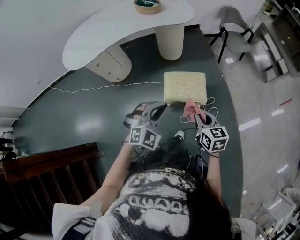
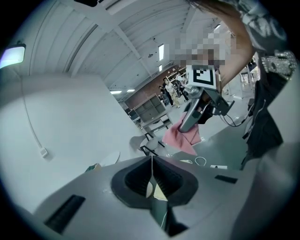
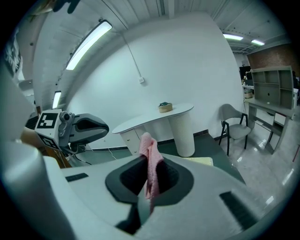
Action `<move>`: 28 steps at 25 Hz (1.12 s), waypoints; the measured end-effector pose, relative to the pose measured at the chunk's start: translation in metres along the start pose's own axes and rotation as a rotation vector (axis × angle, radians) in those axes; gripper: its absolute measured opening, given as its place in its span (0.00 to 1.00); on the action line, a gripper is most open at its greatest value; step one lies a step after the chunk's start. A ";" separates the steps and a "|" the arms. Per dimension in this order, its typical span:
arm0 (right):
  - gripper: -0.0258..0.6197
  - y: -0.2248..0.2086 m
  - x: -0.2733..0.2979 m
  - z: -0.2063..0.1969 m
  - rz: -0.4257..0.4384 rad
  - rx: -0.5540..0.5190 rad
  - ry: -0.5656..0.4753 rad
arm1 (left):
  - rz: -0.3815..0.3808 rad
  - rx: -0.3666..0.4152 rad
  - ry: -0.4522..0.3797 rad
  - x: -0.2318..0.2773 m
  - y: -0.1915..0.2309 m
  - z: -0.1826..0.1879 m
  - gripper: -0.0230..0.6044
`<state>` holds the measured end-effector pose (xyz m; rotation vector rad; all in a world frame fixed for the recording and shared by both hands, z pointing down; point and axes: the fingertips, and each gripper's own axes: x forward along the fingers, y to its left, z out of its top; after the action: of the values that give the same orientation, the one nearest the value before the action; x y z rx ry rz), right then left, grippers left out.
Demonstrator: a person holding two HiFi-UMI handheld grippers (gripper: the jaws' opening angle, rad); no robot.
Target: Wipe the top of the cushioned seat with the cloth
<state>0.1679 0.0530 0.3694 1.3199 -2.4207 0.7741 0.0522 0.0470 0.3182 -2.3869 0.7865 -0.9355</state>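
The cushioned seat point(image 1: 184, 87) is a cream square block on the dark green floor, just ahead of both grippers. My right gripper point(image 1: 197, 115) hovers near the seat's front right corner, shut on a pink cloth point(image 1: 191, 110) that hangs at the seat's front edge. In the right gripper view the cloth point(image 3: 149, 152) stands bunched between the jaws of the right gripper point(image 3: 149, 177), with a strip of the seat point(image 3: 200, 161) beyond. My left gripper point(image 1: 158, 109) is held off the seat's front left corner. Its jaws are shut on nothing in the left gripper view point(image 2: 152, 171).
A white curved table point(image 1: 103, 33) on a round pedestal point(image 1: 169, 41) stands behind the seat, with a small basket point(image 1: 147, 5) on it. A grey chair point(image 1: 234, 32) is at the back right. A white cable point(image 1: 101, 87) crosses the floor. Dark wooden rails point(image 1: 47, 176) are at left.
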 end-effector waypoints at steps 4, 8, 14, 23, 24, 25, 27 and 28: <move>0.06 0.030 -0.005 0.002 -0.001 -0.007 -0.018 | 0.001 0.017 -0.022 -0.024 -0.002 -0.002 0.05; 0.06 0.058 -0.012 -0.005 -0.018 -0.013 -0.037 | -0.004 0.022 -0.048 -0.051 -0.007 -0.003 0.05; 0.06 0.105 -0.023 -0.017 -0.039 -0.021 -0.061 | -0.006 0.016 -0.077 -0.094 -0.024 -0.019 0.05; 0.06 0.147 -0.031 -0.031 -0.050 -0.058 -0.068 | -0.001 -0.001 -0.093 -0.135 -0.046 -0.035 0.05; 0.05 0.150 -0.031 -0.033 -0.049 -0.057 -0.070 | 0.001 -0.003 -0.097 -0.138 -0.047 -0.037 0.05; 0.05 0.152 -0.030 -0.033 -0.049 -0.056 -0.071 | 0.005 -0.005 -0.099 -0.139 -0.047 -0.039 0.05; 0.05 0.155 -0.030 -0.035 -0.049 -0.056 -0.071 | 0.011 -0.003 -0.098 -0.142 -0.046 -0.040 0.05; 0.05 0.156 -0.031 -0.036 -0.049 -0.058 -0.070 | 0.012 -0.002 -0.098 -0.144 -0.046 -0.040 0.05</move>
<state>0.0531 0.1638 0.3340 1.4003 -2.4347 0.6508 -0.0482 0.1662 0.3065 -2.4063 0.7645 -0.8070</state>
